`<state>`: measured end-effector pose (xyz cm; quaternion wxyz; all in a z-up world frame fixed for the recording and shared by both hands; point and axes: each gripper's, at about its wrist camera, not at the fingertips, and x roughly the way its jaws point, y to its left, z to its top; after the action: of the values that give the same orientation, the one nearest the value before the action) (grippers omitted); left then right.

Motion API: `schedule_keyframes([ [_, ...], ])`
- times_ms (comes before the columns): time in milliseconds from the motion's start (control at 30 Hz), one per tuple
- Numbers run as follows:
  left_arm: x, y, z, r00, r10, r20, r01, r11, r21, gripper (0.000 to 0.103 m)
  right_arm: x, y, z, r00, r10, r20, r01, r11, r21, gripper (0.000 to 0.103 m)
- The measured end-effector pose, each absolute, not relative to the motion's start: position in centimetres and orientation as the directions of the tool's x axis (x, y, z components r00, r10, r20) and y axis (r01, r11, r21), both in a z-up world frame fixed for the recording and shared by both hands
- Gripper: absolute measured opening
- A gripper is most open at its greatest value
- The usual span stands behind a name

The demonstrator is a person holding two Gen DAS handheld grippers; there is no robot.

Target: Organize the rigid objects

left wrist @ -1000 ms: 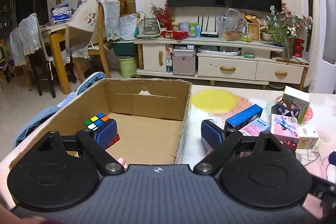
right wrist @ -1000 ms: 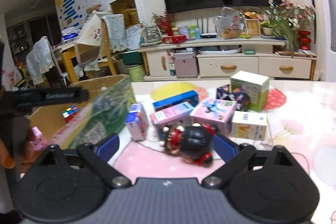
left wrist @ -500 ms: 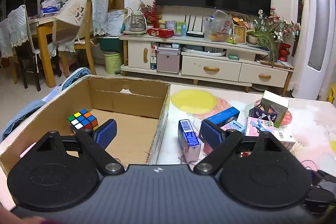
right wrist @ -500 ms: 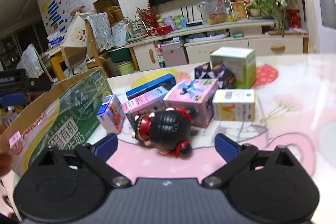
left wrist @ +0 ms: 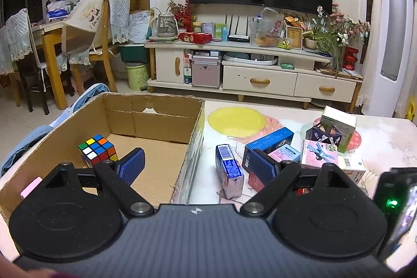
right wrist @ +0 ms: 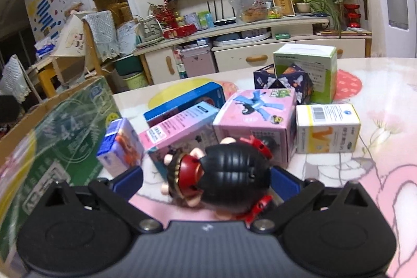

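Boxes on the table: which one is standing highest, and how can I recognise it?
The green and white box at the back of the group. It stands upright behind the dark patterned box, while the pink, blue and yellow ones lie lower.

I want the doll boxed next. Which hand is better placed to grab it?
Right. The right gripper is open with the doll lying between its fingers. The left gripper is open near the cardboard box, not around the doll.

A multicoloured cube (left wrist: 97, 153) sits in the brown cardboard box (left wrist: 156, 119); the black-haired doll (right wrist: 229, 171) wears red bows on the pink floral tablecloth (right wrist: 385, 173).
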<state>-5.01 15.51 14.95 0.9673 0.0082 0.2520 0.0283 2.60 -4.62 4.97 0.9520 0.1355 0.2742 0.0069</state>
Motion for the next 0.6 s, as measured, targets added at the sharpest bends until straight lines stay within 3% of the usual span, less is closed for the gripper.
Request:
schedule_keyframes([
  [133,-5.0,15.4,14.9,0.869,0.052,-0.492,-0.046,0.999,0.025,0.103,3.1,-4.9,4.5,0.842,0.059,-0.536,0.087,0.966,0.243,0.1],
  [267,-5.0,15.2,14.9,0.868,0.046,-0.495,-0.036,0.999,0.03,0.103,2.9,-5.7,4.5,0.842,0.083,-0.533,0.074,0.961,0.266,0.085],
  [600,-4.9,14.6,14.7,0.854,-0.008,-0.52,0.008,1.0,-0.002,0.103,-0.7,-8.7,4.8,0.83,0.086,-0.551,0.056,0.97,0.237,0.084],
])
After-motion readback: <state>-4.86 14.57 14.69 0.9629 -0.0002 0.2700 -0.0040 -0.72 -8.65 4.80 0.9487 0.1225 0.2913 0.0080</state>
